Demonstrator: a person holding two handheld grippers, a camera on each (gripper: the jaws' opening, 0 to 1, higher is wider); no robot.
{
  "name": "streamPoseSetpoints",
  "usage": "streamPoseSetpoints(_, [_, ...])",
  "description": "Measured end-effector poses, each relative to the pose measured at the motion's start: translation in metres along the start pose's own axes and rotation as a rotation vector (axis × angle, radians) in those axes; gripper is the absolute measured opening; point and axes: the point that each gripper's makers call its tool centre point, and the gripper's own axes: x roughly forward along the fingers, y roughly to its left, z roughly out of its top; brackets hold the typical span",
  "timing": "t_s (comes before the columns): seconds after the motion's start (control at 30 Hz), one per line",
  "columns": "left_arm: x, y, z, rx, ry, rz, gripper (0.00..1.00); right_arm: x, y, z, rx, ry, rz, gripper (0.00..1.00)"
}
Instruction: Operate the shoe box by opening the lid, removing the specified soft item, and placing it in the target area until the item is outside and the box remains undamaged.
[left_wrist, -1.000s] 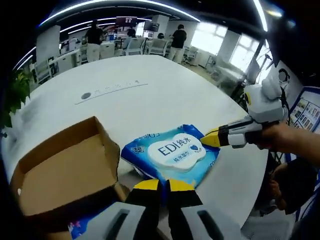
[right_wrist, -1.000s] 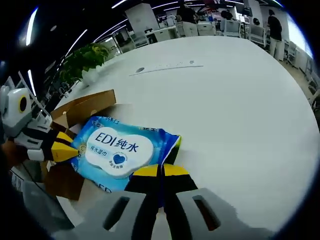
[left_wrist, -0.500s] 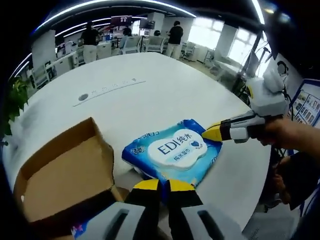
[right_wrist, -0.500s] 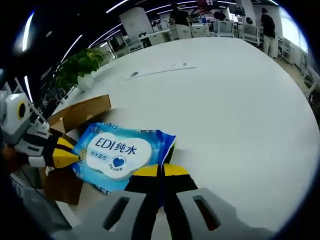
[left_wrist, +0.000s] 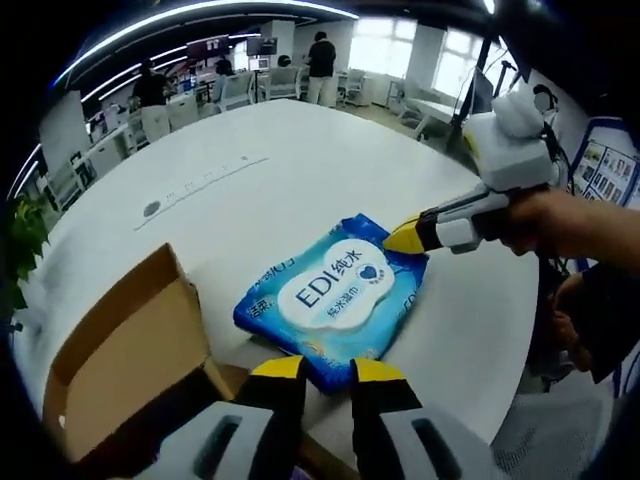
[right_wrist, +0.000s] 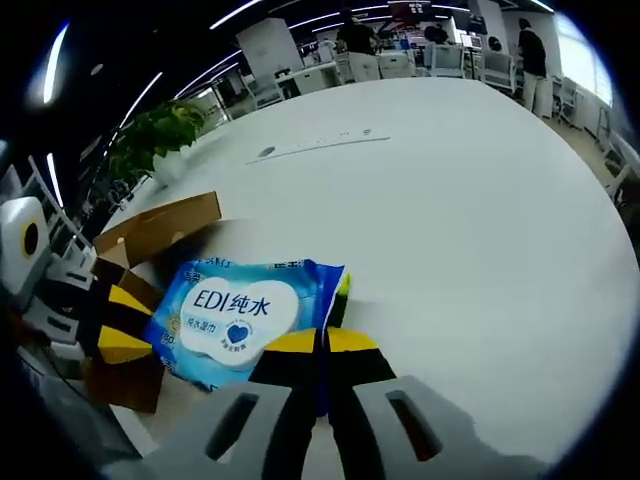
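Left gripper view: the wipes pack (left_wrist: 335, 296) lies flat on the white table (left_wrist: 250, 200), fully outside the box (left_wrist: 120, 370), which sits open just beside it, its cardboard looking whole. The left gripper (left_wrist: 325, 368) hangs at the pack's near edge with its fingers parted a little and nothing between them; I judge it has let go, since the pack's weight rests on the table. Across the pack, the right gripper (left_wrist: 402, 238) comes in from the right edge of the table, its yellow tip on the pack's far corner, a hand (left_wrist: 565, 222) behind it.

Right gripper view: here the right gripper (right_wrist: 320, 342) has its fingers pressed narrow on the pack's (right_wrist: 240, 315) blue edge, pinching the wrapper. That grip looks like the last hold steadying the soft pack as it settles. The left gripper (right_wrist: 122, 325) shows at the pack's opposite side, over the box (right_wrist: 160, 225). The pack looks placed; release remains.
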Motion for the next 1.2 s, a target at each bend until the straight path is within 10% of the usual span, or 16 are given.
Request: streamPoseSetpoints(1.2, [-0.064,-0.002,0.011,-0.049,-0.185,-0.062,0.34,-0.067,0.037,0.017,-0.225,-0.065,0.007,0.26])
